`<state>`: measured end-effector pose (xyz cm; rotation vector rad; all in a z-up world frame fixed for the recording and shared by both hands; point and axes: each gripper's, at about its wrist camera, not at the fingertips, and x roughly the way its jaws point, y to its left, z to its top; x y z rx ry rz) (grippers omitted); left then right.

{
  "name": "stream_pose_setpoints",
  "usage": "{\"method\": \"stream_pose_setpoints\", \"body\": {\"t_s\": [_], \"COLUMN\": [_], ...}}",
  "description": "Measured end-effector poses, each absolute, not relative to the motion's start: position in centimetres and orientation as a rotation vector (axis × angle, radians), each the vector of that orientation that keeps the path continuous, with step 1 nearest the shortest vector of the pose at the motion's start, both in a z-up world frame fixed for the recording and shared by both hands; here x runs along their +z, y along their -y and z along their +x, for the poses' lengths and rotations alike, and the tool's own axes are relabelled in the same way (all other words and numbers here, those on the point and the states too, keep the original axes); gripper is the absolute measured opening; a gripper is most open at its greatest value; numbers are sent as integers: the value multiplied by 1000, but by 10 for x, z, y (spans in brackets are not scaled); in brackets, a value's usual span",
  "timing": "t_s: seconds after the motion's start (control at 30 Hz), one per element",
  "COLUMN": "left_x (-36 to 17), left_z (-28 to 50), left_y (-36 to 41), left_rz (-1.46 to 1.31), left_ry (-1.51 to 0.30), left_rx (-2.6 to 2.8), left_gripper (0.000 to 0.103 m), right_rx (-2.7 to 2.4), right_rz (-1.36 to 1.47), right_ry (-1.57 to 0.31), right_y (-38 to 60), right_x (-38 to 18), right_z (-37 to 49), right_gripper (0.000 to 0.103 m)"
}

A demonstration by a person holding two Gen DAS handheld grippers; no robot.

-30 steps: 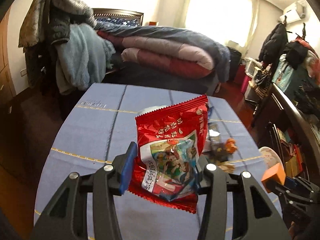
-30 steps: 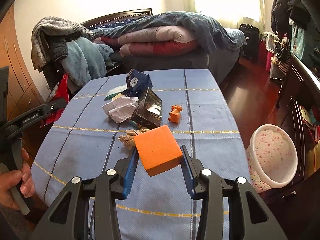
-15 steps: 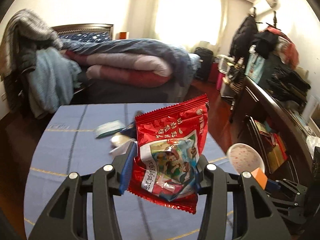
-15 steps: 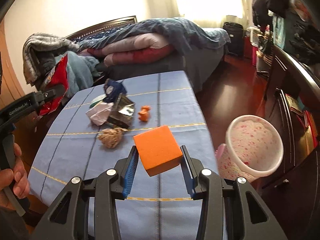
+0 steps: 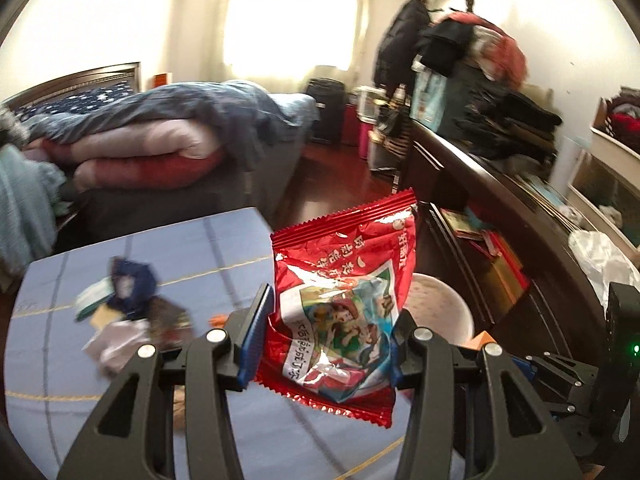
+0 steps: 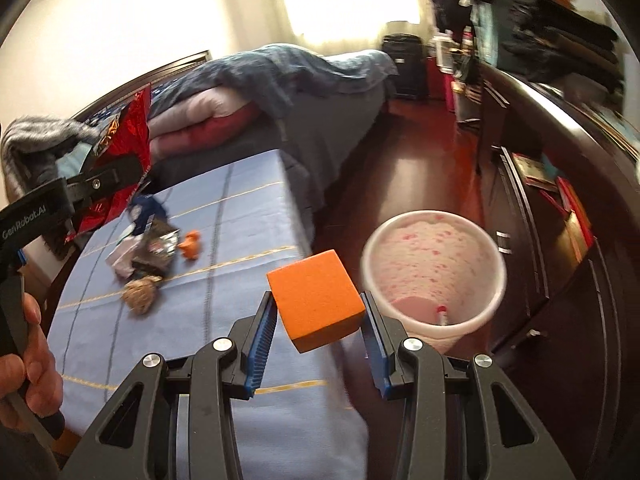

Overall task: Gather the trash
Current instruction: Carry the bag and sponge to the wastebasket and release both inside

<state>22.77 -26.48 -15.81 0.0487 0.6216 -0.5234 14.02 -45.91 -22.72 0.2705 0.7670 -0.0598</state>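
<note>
Bedroom, bright window behind, bed [image 5: 168, 148] with heaped quilts at the far side; blue cloth-covered counter [image 6: 224, 240] with thin yellow lines fills the lower left of both views.

Change over the last second: both views have swung off the counter toward the floor at its right edge; the bin [image 6: 434, 276], earlier at the margin of the right view, now sits just ahead and right of the right jaws. Judgement: both loads are on the carry leg, drop not yet made.

Left of the left jaws: leftover pile [image 5: 132, 312] on the counter, blurred; crumpled white paper, a dark blue wrapper, a foil pouch. Left gripper [image 5: 326, 340]: jaws pinching the snack bag [image 5: 344, 300] across its lower half; glossy red crinkled film, serrated top seal, cartoon print; stands upright above the jaws, bin rim behind it.

Right gripper [image 6: 320, 336]: jaws pinching the orange block [image 6: 316, 300] by two opposite faces; matte, foam-like cube, tilted. Bin: round, white rim, pink speckled liner, something small inside.
</note>
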Motion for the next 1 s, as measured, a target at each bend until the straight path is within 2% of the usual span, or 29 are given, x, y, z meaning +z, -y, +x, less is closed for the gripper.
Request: {"method": "stream_pose_setpoints", "body": {"t_s": [0.43, 0.8, 0.9, 1.0], "left_x": [-189, -233, -245, -259], "left_z": [257, 297, 313, 331], "left_y": [360, 430, 452, 471], "left_rz": [113, 117, 112, 117], "left_ry": [-684, -808, -838, -871], "left_rx": [-685, -798, -823, -831], "left_gripper": [48, 48, 52, 65], "right_rx": [-228, -298, -316, -337], "right_rz": [361, 377, 381, 369], "right_ry": [-784, -800, -799, -805], "right_y": [537, 571, 580, 589], "right_x": [-250, -283, -294, -308], "right_z": [149, 187, 200, 214], "right_gripper": [42, 42, 42, 43]}}
